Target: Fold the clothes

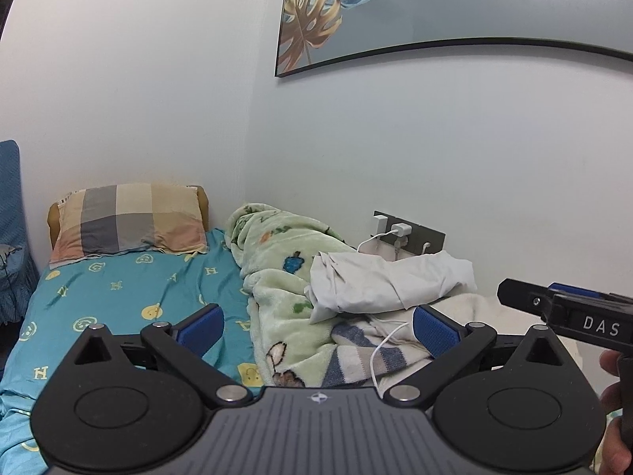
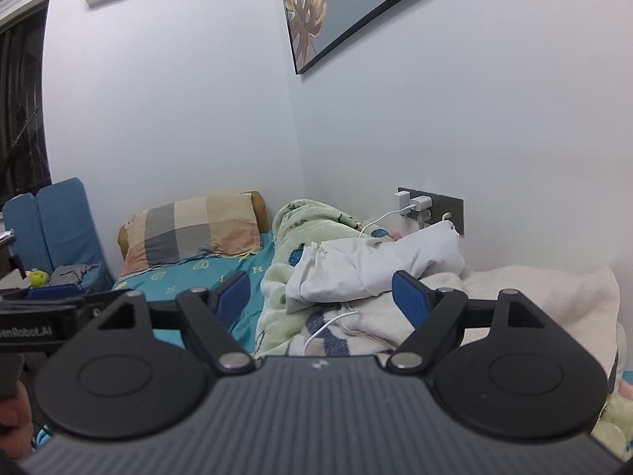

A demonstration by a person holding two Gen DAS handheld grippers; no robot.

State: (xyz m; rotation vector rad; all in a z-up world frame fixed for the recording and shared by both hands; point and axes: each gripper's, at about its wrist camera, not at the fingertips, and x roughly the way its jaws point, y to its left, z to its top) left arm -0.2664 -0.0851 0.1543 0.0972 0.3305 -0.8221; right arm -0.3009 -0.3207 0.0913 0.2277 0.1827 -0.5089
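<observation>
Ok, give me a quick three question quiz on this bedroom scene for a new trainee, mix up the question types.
1. True or false: the left tongs are shut on the white garment.
2. The white garment lies on: A) the checked pillow, B) the green blanket, C) the floor.
3. What runs from the wall socket down onto the bedding?

Key: 1 false, both the left and right tongs are open and hold nothing. 2 B. 3 A white charging cable.
</observation>
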